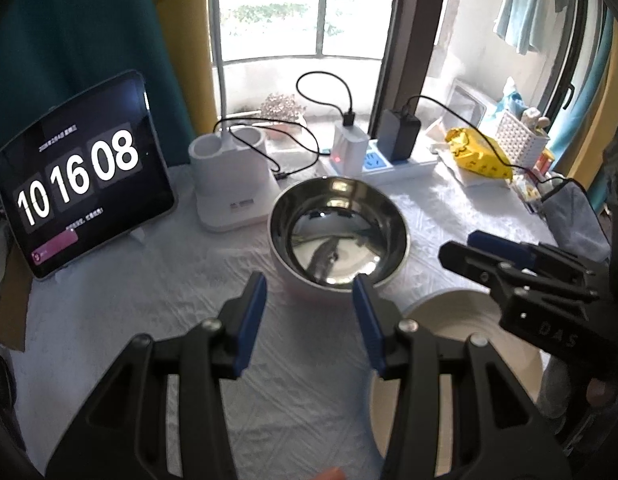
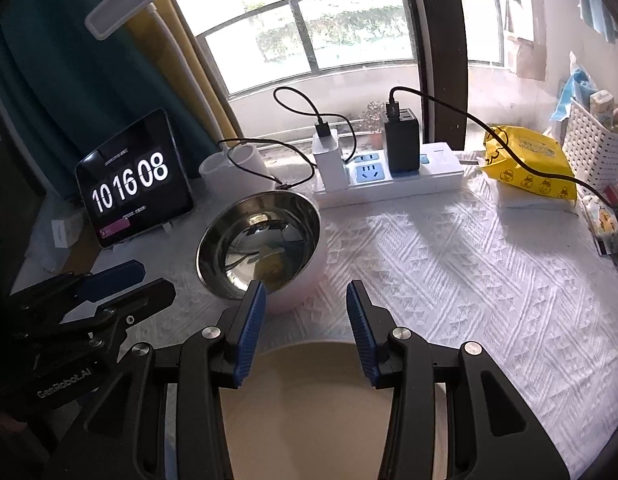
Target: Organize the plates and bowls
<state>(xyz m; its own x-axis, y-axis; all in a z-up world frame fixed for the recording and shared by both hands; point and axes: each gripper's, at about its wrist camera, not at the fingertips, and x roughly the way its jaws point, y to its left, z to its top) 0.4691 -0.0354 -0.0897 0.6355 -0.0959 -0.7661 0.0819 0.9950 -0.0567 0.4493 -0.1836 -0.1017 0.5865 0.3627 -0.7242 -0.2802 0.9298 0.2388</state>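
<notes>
Flanking bowl (image 1: 339, 232): tablet (image 1: 81, 176), power strip (image 1: 379, 162).

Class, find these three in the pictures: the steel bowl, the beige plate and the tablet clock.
steel bowl (image 1: 337, 236): left wrist view, shiny inner bottom.
beige plate (image 2: 309, 392): right wrist view, flat centre between the tongs.
tablet clock (image 1: 79, 172): left wrist view, screen digits.
</notes>
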